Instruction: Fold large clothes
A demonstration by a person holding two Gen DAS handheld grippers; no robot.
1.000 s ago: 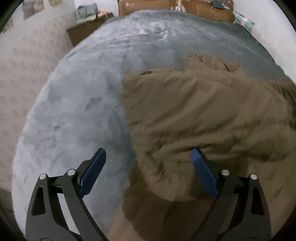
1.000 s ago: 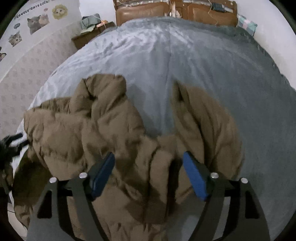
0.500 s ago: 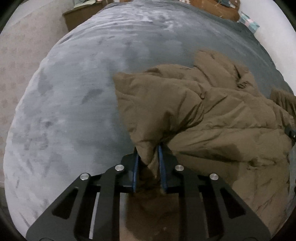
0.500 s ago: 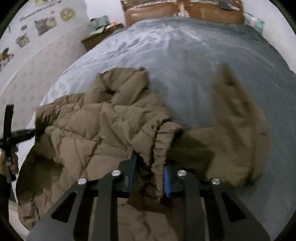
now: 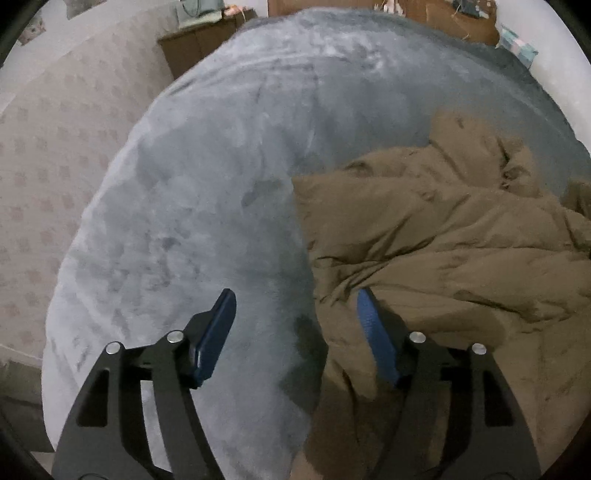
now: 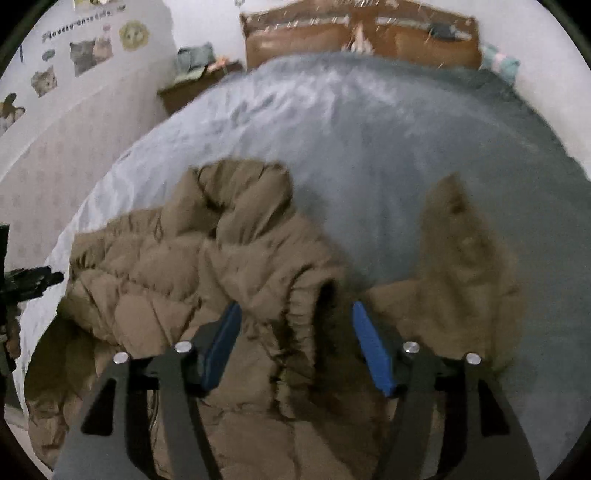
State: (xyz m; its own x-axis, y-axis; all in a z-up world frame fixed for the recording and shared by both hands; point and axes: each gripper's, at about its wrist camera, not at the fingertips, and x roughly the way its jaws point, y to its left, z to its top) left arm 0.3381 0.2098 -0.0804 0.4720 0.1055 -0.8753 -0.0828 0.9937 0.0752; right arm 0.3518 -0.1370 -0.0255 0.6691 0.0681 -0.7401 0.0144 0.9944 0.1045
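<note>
On the bed (image 5: 229, 177), in the left wrist view, the left hand-held gripper (image 5: 295, 336) hangs released over the brown jacket's (image 5: 443, 240) left edge; bare blanket lies left. From the right wrist view, the right hand-held gripper (image 6: 293, 349) gapes around a sleeve cuff (image 6: 306, 306). Spreading seems underway; next, regrip an edge.

The only writing in view was a curved line of small dark letters on the white upper wall (image 6: 74, 29), far ahead and to the left of the right hand-held gripper, arching above the cat-picture stickers (image 6: 90, 53). It was too blurred to read with certainty. No label, brand or number showed anywhere in the left wrist view.
</note>
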